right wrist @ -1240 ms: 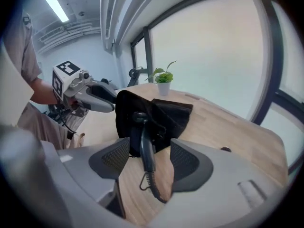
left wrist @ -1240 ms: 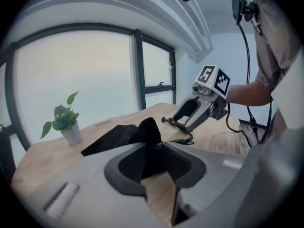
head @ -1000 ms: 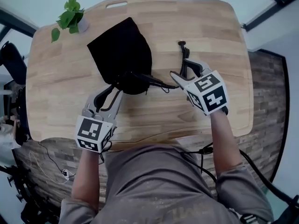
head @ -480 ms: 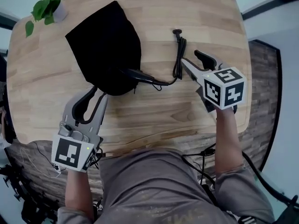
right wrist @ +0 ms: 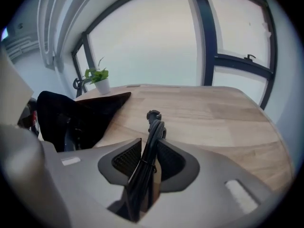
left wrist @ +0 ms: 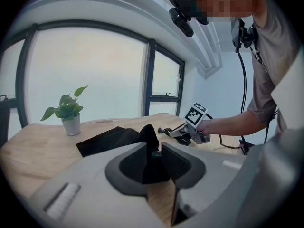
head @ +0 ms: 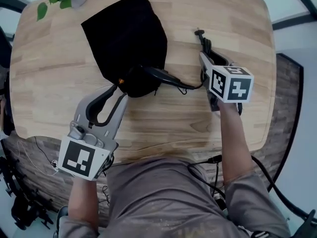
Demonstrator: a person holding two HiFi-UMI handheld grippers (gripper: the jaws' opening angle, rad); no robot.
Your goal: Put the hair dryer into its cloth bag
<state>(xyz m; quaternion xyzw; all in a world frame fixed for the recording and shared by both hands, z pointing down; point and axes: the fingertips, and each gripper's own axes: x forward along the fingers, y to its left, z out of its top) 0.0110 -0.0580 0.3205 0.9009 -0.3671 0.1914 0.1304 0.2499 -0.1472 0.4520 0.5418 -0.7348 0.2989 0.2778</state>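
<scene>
Near the middle of the table, my left gripper is clamped on the black cloth at the mouth of the bag. The hair dryer lies partly inside, one end sticking out toward my right. My right gripper has just been closing. Its pads now pinch the bundled cord, which runs up between them with the plug just beyond the tips.

The main risk, I think, is the cord itself. It is a loose bundle, so a strand could slip from the pinch as I lift. The loops could then fall open and snag on the bag's mouth. Pulling hard on the cord could also drag the hair dryer back out, since only the cloth is held, not the dryer. If my left gripper has too little cloth, the mouth may sag shut just when I need it open.

My left forearm reaches forward, with that gripper tilted gently down toward the table. My right gripper points down more steeply, its jaws astride the cord.
</scene>
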